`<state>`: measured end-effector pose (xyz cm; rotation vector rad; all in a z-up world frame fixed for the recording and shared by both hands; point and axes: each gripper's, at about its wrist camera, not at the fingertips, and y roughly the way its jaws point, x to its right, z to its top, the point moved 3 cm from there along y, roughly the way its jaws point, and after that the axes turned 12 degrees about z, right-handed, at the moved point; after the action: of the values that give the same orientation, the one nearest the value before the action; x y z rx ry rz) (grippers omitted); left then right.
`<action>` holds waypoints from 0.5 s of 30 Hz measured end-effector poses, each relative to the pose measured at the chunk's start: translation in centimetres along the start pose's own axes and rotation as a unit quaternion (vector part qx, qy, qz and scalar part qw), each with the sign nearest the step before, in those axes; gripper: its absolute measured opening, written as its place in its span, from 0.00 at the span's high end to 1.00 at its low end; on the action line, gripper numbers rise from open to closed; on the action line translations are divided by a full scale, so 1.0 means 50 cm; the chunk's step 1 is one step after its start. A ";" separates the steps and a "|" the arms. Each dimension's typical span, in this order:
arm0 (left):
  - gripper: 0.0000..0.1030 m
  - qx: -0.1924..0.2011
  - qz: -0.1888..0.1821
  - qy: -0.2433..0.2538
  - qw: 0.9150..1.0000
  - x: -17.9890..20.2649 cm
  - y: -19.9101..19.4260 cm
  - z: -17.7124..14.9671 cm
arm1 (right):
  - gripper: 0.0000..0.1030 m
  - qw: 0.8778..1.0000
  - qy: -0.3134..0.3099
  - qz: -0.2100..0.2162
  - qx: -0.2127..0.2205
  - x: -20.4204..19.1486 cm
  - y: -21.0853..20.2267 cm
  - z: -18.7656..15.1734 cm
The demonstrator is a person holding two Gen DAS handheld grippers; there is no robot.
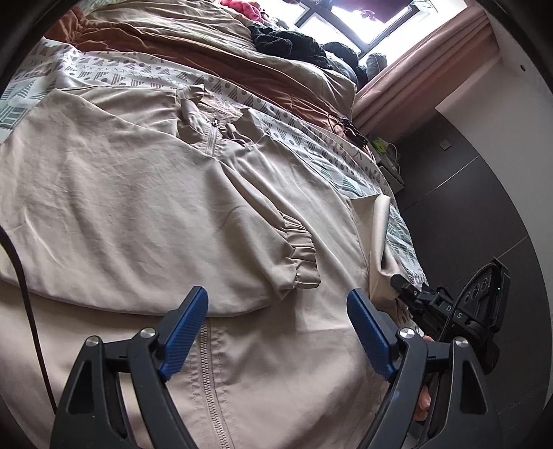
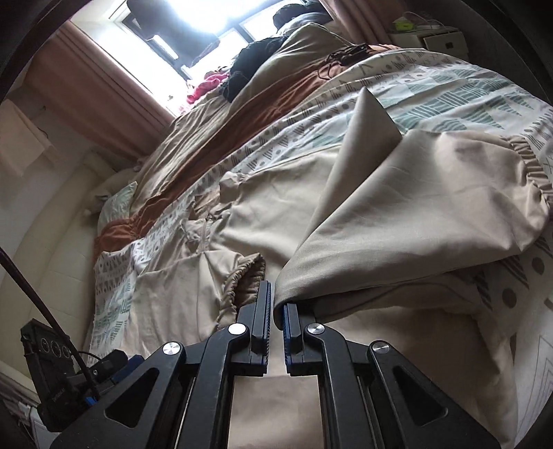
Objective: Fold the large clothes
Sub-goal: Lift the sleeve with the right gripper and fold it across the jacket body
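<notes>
A large beige zip jacket [image 1: 121,193] lies spread front-up on the bed, one sleeve folded across its chest with the elastic cuff [image 1: 300,255] near the middle. My left gripper [image 1: 276,300] hovers open over the lower zipper [image 1: 207,366], nothing between its blue pads [image 1: 186,331]. At the jacket's right edge, my right gripper [image 1: 397,281] is shut on a lifted fold of the fabric. In the right wrist view the jacket [image 2: 397,207] rises in a raised flap from the right gripper [image 2: 276,297], pinched between the closed fingers. The left gripper [image 2: 114,362] shows at the lower left.
A patterned sheet [image 1: 103,69] covers the bed, with a brown and beige duvet [image 1: 207,45] bunched beyond it. Black clothes [image 1: 287,41] and a pink garment [image 2: 207,86] lie by the window [image 1: 363,17]. Glasses [image 1: 352,131] sit near the bedside table [image 2: 442,38]. A cable [image 1: 20,276] hangs at left.
</notes>
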<state>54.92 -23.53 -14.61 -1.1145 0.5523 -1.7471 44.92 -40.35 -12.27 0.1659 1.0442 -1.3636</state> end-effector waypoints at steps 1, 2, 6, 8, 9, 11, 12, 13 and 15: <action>0.19 0.000 0.001 -0.001 1.000 -0.001 -0.001 0.000 | 0.97 1.000 0.010 0.001 0.001 -0.006 -0.006 -0.005; 0.19 0.002 0.001 -0.001 1.000 -0.002 -0.002 0.002 | 0.97 1.000 0.019 0.004 0.006 -0.014 -0.018 -0.015; 0.19 0.009 0.000 0.001 1.000 0.000 -0.010 0.005 | 0.96 0.999 0.035 0.002 0.026 -0.020 -0.073 -0.031; 0.19 0.010 0.001 0.000 1.000 0.001 -0.011 0.004 | 0.96 0.998 0.045 -0.001 0.038 -0.011 -0.100 -0.041; 0.19 0.010 0.001 0.001 1.000 0.001 -0.011 0.004 | 0.89 0.998 0.049 -0.007 0.048 -0.006 -0.113 -0.044; 0.19 0.009 0.001 0.003 1.000 0.003 -0.010 0.001 | 0.40 0.996 0.048 -0.030 0.075 0.009 -0.137 -0.057; 0.19 0.008 0.002 0.004 1.000 0.005 -0.008 0.000 | 0.00 0.994 0.044 -0.045 0.090 0.013 -0.151 -0.056; 0.19 0.008 0.002 0.005 1.000 0.006 -0.007 -0.001 | 0.00 0.992 0.043 -0.058 0.107 0.018 -0.172 -0.052; 0.19 0.006 0.002 0.006 1.000 0.008 -0.005 -0.002 | 0.00 0.988 0.055 -0.068 0.126 0.032 -0.196 -0.046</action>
<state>54.64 -23.79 -14.29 -1.0941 0.5507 -1.7525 35.19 -42.64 -10.21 0.3671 0.9861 -1.6245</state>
